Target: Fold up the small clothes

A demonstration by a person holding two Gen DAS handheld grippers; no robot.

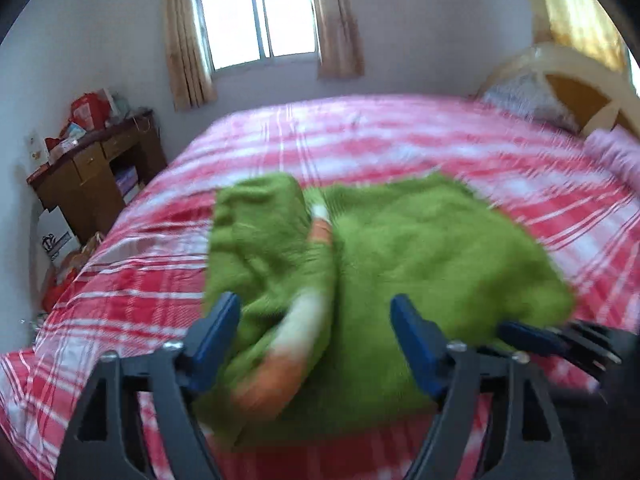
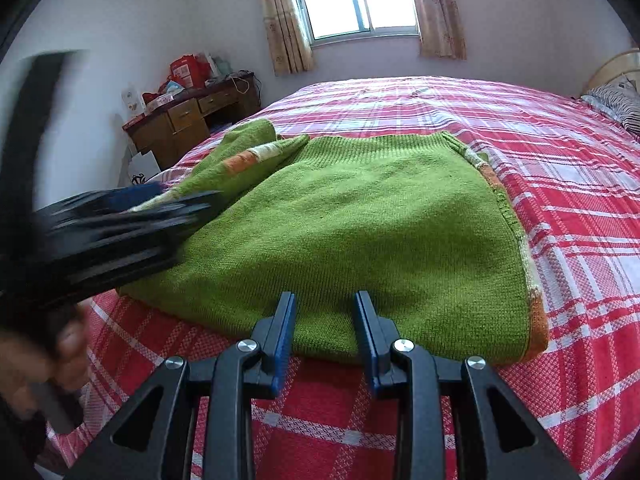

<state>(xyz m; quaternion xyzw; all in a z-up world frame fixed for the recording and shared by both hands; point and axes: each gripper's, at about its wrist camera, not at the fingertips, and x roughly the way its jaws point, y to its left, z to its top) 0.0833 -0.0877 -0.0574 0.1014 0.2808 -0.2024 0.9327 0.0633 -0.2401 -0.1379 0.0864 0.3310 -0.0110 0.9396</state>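
Note:
A green knitted sweater [image 2: 360, 232] with orange and white striped cuffs lies on the red plaid bed [image 2: 560, 184]. Its left sleeve [image 2: 256, 156] is folded across the body. In the left wrist view the sweater [image 1: 420, 256] is blurred, and my left gripper [image 1: 316, 312] is open with its jaws on either side of the striped sleeve [image 1: 296, 336], close above it. My right gripper [image 2: 325, 300] is open at the sweater's near edge, its jaws partly apart over the hem. The left gripper [image 2: 172, 204] also shows blurred at the left of the right wrist view.
A wooden desk [image 2: 192, 120] with boxes and bags stands left of the bed by the wall. A window with curtains [image 2: 356, 0] is at the back. Pillows [image 2: 616, 108] and a headboard [image 1: 580, 92] are at the right. A hand [image 2: 36, 360] holds the left gripper.

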